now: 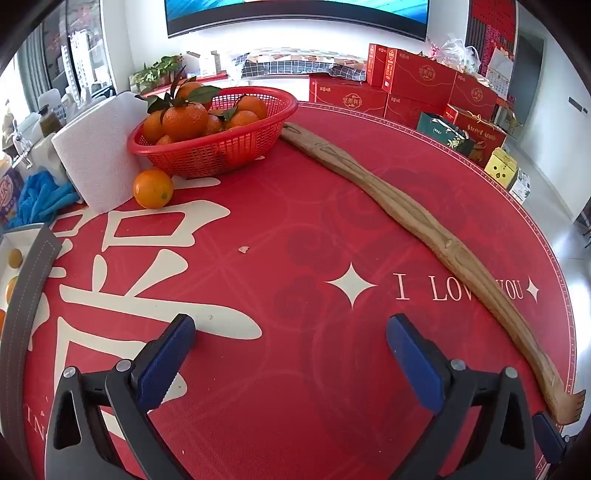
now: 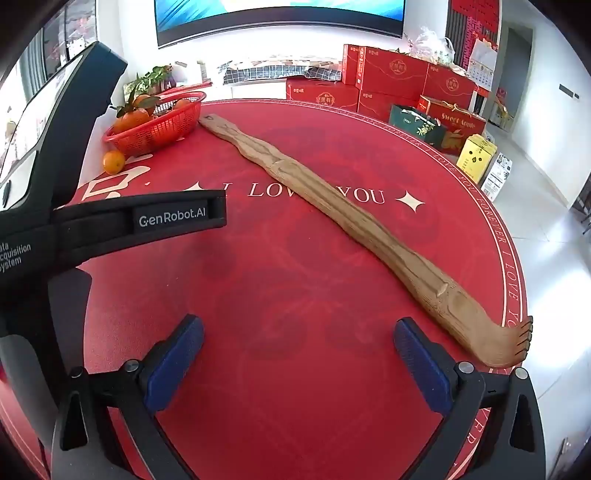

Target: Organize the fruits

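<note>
Overhead, both held tilted down above the red table (image 1: 295, 229): left gripper (image 1: 290, 343) and right gripper (image 2: 298, 345), jaws spread wide, gripping nothing. Far back, oranges heaped in basket (image 1: 221, 155); one orange (image 1: 153, 188) loose just beside it. Backscratcher (image 2: 332, 221) lying diagonally.

Bright daylight, soft shadows — strong fisheye bending at edges, dark vignette corners, centre sharp.

A home living room: a big wall screen (image 1: 295, 18), stacked red gift boxes (image 1: 417, 81), and a round worktop (image 1: 295, 229).
</note>
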`<state>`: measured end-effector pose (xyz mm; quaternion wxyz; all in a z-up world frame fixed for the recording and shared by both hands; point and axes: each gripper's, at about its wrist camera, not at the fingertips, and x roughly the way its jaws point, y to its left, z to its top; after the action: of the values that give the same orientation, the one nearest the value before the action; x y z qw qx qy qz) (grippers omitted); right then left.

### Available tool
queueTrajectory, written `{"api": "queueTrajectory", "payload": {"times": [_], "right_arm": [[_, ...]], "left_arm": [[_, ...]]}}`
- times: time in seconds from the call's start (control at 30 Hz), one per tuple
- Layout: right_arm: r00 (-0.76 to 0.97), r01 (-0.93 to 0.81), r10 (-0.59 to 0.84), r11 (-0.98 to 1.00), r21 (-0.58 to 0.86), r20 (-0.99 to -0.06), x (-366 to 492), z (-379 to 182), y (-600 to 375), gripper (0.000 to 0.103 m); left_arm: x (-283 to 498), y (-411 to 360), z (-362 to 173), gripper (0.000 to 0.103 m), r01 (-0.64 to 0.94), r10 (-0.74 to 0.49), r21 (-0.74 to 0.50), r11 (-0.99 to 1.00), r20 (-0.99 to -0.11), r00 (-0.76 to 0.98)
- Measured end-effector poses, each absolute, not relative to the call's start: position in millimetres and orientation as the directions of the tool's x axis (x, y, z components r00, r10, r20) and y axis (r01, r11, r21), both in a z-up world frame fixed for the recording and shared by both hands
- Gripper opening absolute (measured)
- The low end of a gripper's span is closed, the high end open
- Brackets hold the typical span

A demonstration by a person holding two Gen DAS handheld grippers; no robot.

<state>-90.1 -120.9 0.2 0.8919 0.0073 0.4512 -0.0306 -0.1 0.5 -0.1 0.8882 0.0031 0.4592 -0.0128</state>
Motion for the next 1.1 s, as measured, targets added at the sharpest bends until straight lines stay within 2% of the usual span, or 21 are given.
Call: {"api": "queueTrajectory", "payload": {"times": [1.1], "right_arm": [[0.569, 0.097, -0.06, 0.995, -0.005, -0.82, -90.3, -0.1, -119.9, 0.103]], "left_arm": [[-0.1, 0.5, -0.1, 0.103, 0.026, -0.02, -0.006, 1.0, -0.816, 0.578]]}}
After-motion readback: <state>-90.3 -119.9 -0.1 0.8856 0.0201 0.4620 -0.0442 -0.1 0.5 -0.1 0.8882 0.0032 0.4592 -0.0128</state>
